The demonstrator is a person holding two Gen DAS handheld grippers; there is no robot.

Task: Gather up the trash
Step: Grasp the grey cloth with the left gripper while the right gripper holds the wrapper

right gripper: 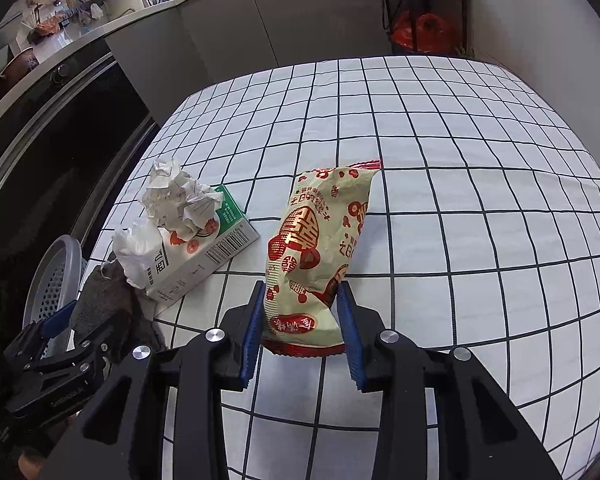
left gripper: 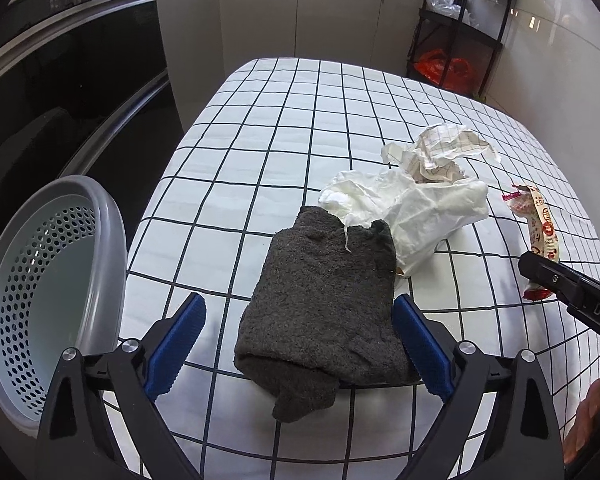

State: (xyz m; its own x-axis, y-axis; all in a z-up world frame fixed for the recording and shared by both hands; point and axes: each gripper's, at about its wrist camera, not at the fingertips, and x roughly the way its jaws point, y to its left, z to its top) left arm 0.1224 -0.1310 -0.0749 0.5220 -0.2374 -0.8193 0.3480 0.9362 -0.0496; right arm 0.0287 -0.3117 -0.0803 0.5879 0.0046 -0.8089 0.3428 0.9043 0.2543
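A red and cream snack wrapper (right gripper: 314, 248) lies on the checked tablecloth (right gripper: 480, 200). My right gripper (right gripper: 302, 300) has its blue pads on both sides of the wrapper's near end, touching it. My left gripper (left gripper: 298, 312) is open around a folded dark grey cloth (left gripper: 324, 308) that lies on the tablecloth (left gripper: 260, 140). Beyond the cloth lie a white tissue (left gripper: 404, 208) and crumpled paper (left gripper: 440, 148). In the right wrist view they rest on a flattened carton (right gripper: 204, 256). The wrapper also shows in the left wrist view (left gripper: 540, 232).
A grey perforated basket (left gripper: 48, 292) hangs off the table's left edge beside my left gripper; it also shows in the right wrist view (right gripper: 56, 276). A dark oven front is at left. A black shelf with an orange bag (left gripper: 444, 68) stands behind the table.
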